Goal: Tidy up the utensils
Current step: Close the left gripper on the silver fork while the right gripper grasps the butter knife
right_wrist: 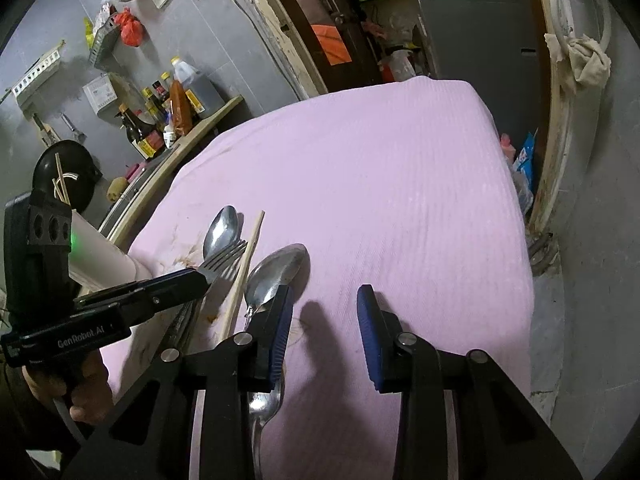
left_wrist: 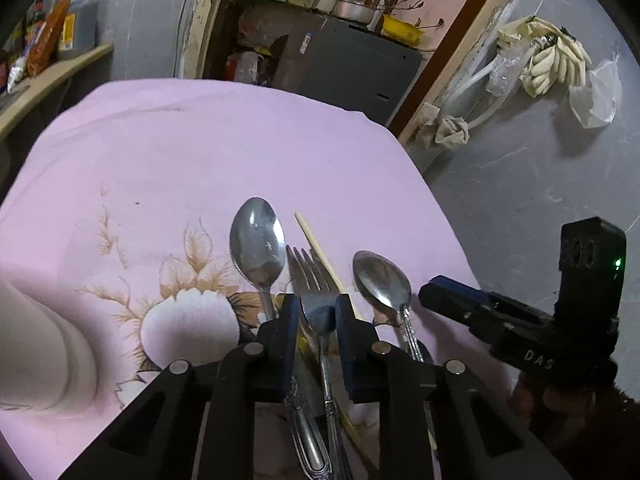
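On the pink cloth lie a large spoon, a fork, a wooden chopstick and a smaller spoon. My left gripper straddles the fork's neck with a small gap on each side; it also shows from the side in the right wrist view. My right gripper is open and empty over bare cloth, its left finger just right of the smaller spoon. The fork, large spoon and chopstick lie left of it. A white cup holds chopsticks.
The white cup stands at the left. A shelf with sauce bottles runs along the left wall. The cloth's right edge drops to a grey floor. A doorway with a grey cabinet lies beyond the far edge.
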`<state>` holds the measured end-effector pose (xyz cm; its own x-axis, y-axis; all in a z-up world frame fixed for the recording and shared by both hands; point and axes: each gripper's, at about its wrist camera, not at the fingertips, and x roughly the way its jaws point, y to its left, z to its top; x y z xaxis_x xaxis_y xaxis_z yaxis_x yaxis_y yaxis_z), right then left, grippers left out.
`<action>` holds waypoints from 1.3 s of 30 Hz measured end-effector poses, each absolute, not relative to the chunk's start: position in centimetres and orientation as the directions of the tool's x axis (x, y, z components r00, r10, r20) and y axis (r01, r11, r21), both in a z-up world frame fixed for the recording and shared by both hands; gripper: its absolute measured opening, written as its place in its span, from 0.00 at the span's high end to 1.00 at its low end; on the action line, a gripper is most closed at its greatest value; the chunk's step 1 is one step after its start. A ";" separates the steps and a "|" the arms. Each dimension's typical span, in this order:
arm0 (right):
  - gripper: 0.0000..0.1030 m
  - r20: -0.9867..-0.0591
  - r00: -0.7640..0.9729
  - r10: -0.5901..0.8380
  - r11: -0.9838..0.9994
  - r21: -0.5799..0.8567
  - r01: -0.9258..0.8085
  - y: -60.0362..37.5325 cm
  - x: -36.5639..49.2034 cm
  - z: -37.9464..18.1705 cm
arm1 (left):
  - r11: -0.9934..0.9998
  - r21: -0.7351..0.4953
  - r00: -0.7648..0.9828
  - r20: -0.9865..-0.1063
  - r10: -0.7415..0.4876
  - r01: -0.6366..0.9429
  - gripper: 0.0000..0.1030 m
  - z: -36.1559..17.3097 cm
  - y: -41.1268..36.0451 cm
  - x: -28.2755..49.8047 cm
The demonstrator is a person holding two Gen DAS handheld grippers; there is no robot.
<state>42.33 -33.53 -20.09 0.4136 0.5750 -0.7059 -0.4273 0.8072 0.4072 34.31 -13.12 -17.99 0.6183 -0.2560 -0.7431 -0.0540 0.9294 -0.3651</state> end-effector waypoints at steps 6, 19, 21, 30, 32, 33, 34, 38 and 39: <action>0.75 -0.701 0.381 0.603 0.785 0.436 -0.439 -33.3 42.6 -20.2 | 0.898 -0.436 0.594 -0.738 -0.320 -0.059 0.86 -18.6 -12.7 35.1; 0.76 -0.672 0.241 0.701 0.701 0.587 -0.405 -31.9 44.1 -21.5 | 0.874 -0.469 0.604 -0.736 -0.305 -0.130 0.97 -18.6 -11.9 33.1; 0.76 -0.669 0.224 0.709 0.693 0.600 -0.400 -31.4 44.4 -21.8 | 0.875 -0.466 0.603 -0.737 -0.304 -0.129 0.97 -18.7 -11.7 33.0; 0.76 -0.670 0.166 0.724 0.670 0.625 -0.399 -29.5 44.9 -22.1 | 0.879 -0.461 0.598 -0.741 -0.305 -0.122 0.97 -18.6 -11.7 33.0; 0.76 -0.670 0.162 0.725 0.668 0.626 -0.402 -29.4 44.9 -22.0 | 0.879 -0.460 0.598 -0.741 -0.305 -0.123 0.97 -18.6 -11.7 33.0; 0.76 -0.672 0.160 0.723 0.669 0.624 -0.405 -29.2 44.8 -21.8 | 0.879 -0.460 0.598 -0.741 -0.305 -0.123 0.97 -18.6 -11.7 33.0; 0.76 -0.678 0.162 0.718 0.674 0.617 -0.407 -29.2 44.7 -21.7 | 0.879 -0.460 0.598 -0.741 -0.305 -0.123 0.97 -18.6 -11.7 33.1; 0.76 -0.708 0.175 0.684 0.695 0.561 -0.450 -28.3 44.6 -21.1 | 0.879 -0.460 0.598 -0.741 -0.305 -0.122 0.97 -18.6 -11.7 33.1; 0.76 -0.729 0.176 0.661 0.715 0.540 -0.445 -28.1 44.9 -21.2 | 0.879 -0.461 0.598 -0.741 -0.306 -0.122 0.97 -18.6 -11.7 33.1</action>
